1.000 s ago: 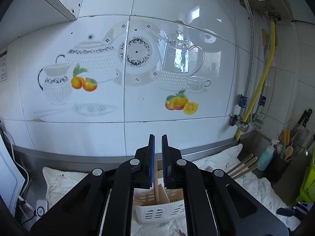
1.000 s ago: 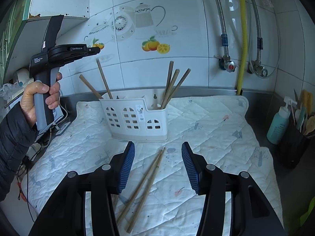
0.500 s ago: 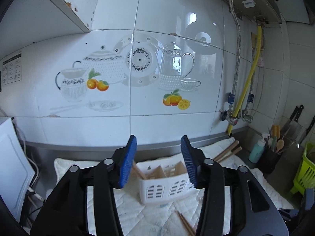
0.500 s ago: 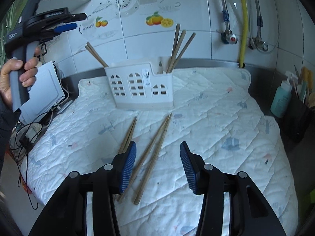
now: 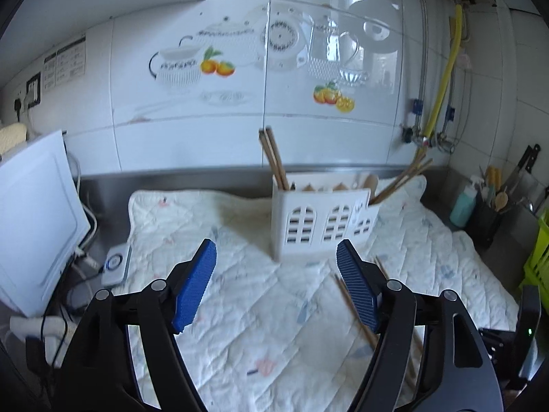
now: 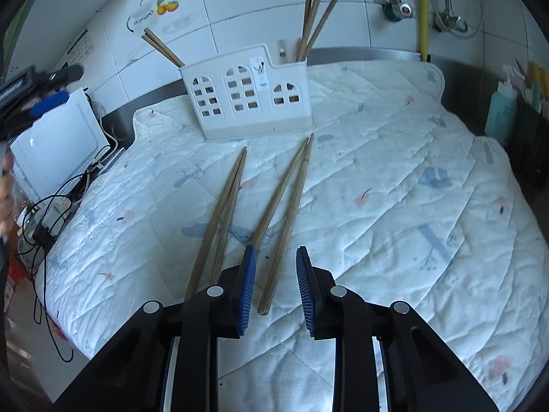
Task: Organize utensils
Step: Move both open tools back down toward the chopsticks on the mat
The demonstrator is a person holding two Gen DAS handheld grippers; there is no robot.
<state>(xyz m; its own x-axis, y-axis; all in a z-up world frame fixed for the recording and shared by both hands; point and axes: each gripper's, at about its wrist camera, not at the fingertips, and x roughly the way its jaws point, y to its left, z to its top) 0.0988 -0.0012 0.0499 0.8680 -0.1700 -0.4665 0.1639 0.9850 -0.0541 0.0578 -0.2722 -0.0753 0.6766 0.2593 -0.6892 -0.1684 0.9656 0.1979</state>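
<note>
A white plastic utensil caddy (image 6: 250, 96) stands on the quilted mat near the wall, with chopsticks (image 6: 314, 17) upright in its right end and two more (image 6: 161, 46) leaning out of its left end. It also shows in the left wrist view (image 5: 319, 219). Several loose wooden chopsticks lie on the mat: one pair (image 6: 223, 213) to the left, another pair (image 6: 288, 206) beside it. My right gripper (image 6: 274, 267) is open, low over the near ends of the right pair, with one stick's end between its fingers. My left gripper (image 5: 274, 274) is open and empty above the mat.
The white quilted mat (image 6: 394, 189) covers the counter. A white appliance (image 5: 31, 219) with cables and a power strip sits at the left. A teal bottle (image 6: 499, 110) and a dark utensil holder (image 5: 487, 219) stand at the right. Pipes and a yellow hose (image 5: 442, 79) run down the tiled wall.
My left gripper opened wide, letting go of the chopstick into the caddy, and drew back and down. My right gripper lowered toward the loose chopsticks and narrowed its opening.
</note>
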